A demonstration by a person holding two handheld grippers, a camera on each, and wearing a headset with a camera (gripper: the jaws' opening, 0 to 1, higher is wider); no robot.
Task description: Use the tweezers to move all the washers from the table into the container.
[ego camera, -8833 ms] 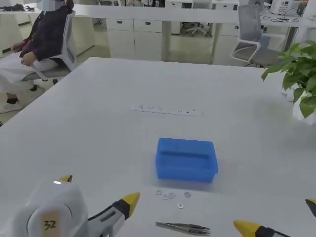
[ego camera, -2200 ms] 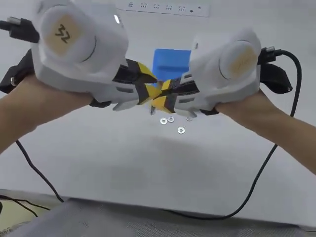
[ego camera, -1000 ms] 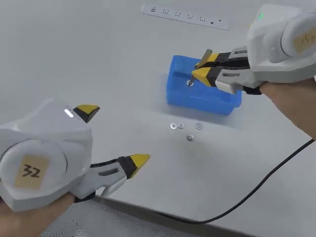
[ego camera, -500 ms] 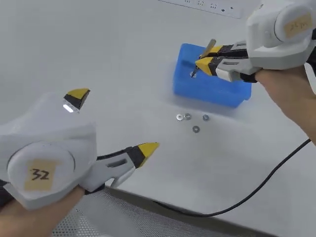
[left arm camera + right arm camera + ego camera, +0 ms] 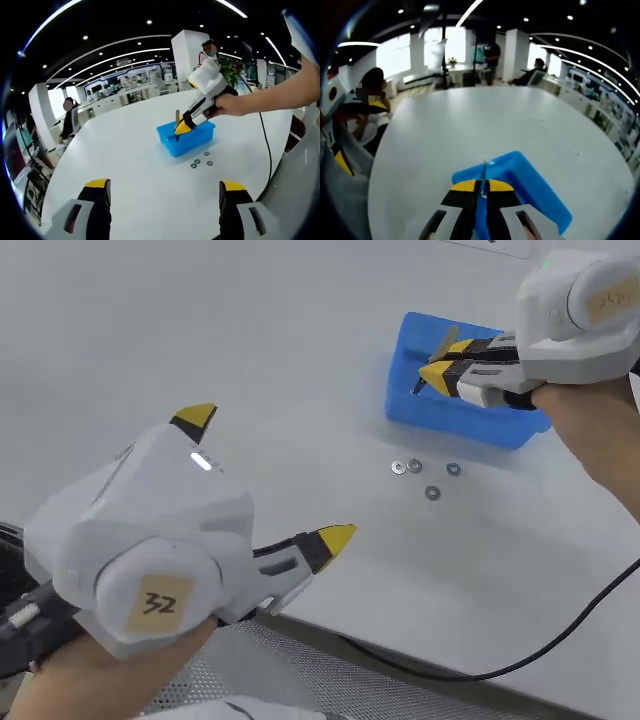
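Note:
My right gripper (image 5: pixel 437 377) is shut on the metal tweezers (image 5: pixel 430 360), whose tips point down over the blue container (image 5: pixel 470 420). In the right gripper view the tweezers (image 5: pixel 483 176) stick out between the closed jaws above the container (image 5: pixel 530 187). I cannot tell whether the tips hold a washer. Several washers (image 5: pixel 414 468) lie on the white table just in front of the container, also seen as washers (image 5: pixel 200 162) in the left gripper view. My left gripper (image 5: pixel 265 480) stands open and holds nothing, near the table's front edge.
The white table (image 5: pixel 180 330) stretches wide to the left of the container. A black cable (image 5: pixel 520 655) runs from the right hand over the table's front edge. A person (image 5: pixel 67 120) sits at the far end.
The tweezers, once lying on the table, are now in my right gripper, which has stayed over the container this last second. The left gripper has let go and drawn back, open.

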